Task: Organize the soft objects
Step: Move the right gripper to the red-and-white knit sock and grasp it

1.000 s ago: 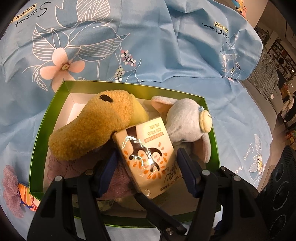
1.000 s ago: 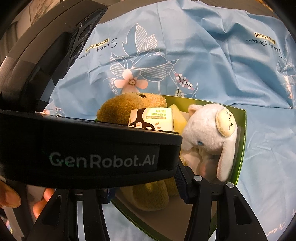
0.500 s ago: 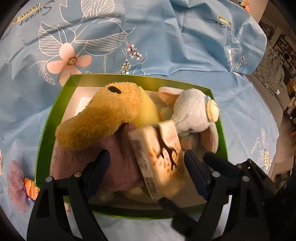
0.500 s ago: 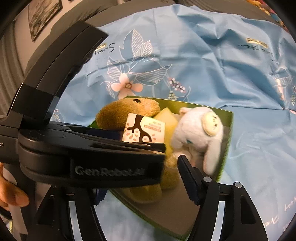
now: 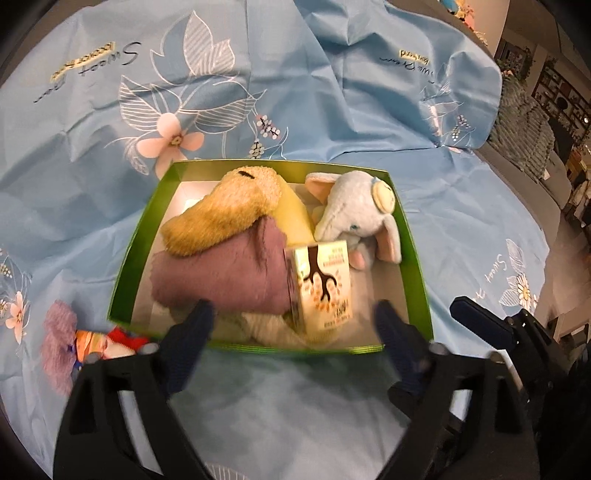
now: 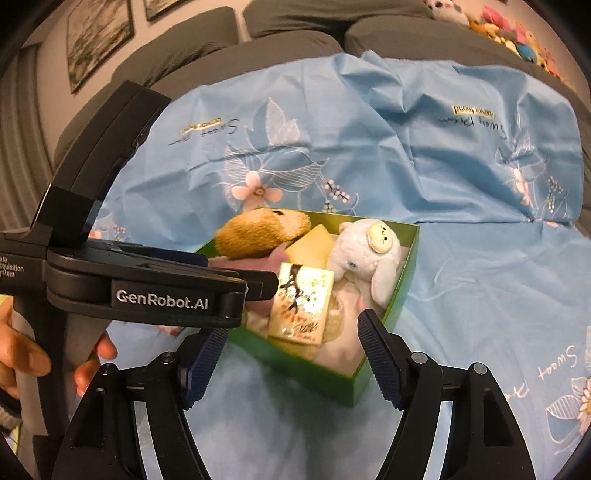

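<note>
A green box (image 5: 135, 251) (image 6: 404, 280) on the blue bedsheet holds a tan plush (image 5: 225, 212) (image 6: 262, 232), a purple plush cloth (image 5: 221, 280), a yellow sponge (image 5: 293, 218) (image 6: 310, 245), a pale blue elephant plush (image 5: 358, 218) (image 6: 369, 254) and a cream tissue pack (image 5: 325, 286) (image 6: 301, 306) with a brown tree print. My left gripper (image 5: 291, 328) is open and empty just before the box's near edge. My right gripper (image 6: 291, 350) is open and empty near the box's near corner. The left gripper's body (image 6: 147, 291) crosses the right wrist view.
A purple and orange soft toy (image 5: 62, 350) lies on the sheet left of the box. The blue floral sheet (image 5: 295, 74) covers the bed. Grey cushions (image 6: 295, 33) line the far side. The bed's edge drops off at right (image 5: 554, 206).
My left gripper has let go of the tissue pack, which now rests in the box, and has pulled back from the box. The right gripper has backed away too.
</note>
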Action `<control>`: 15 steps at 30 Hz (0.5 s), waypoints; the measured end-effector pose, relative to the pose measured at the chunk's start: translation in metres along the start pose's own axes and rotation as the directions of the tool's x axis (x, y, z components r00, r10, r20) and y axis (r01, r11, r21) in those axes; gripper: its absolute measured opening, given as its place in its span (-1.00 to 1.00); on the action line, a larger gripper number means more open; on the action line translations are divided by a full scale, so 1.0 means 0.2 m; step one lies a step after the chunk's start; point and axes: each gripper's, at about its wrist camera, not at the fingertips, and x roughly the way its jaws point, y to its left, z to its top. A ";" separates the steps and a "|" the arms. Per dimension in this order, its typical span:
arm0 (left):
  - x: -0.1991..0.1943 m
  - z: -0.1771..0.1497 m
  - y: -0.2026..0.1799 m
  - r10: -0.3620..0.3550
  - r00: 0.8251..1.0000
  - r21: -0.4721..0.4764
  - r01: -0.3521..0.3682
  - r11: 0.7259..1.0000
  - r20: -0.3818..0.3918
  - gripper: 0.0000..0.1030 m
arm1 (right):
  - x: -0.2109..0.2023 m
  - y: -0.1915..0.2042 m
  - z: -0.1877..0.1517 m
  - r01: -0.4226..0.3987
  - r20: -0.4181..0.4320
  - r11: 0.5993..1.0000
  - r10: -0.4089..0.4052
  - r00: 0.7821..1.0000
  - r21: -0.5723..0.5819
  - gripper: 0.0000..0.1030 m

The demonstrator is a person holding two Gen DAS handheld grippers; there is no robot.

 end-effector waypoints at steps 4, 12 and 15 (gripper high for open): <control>-0.11 -0.08 0.02 -0.009 0.999 -0.020 0.010 1.000 0.034 0.98 | -0.07 0.09 -0.03 -0.016 0.001 0.999 0.016 1.000 -0.042 0.44; -0.26 -0.29 0.15 0.004 0.998 -0.074 0.001 0.997 0.067 0.98 | -0.13 0.25 -0.11 -0.045 -0.036 0.996 0.042 0.998 -0.075 0.50; -0.29 -0.39 0.22 0.018 0.998 -0.104 -0.012 0.995 0.061 0.98 | -0.12 0.30 -0.16 -0.053 -0.070 0.995 0.047 0.996 -0.083 0.51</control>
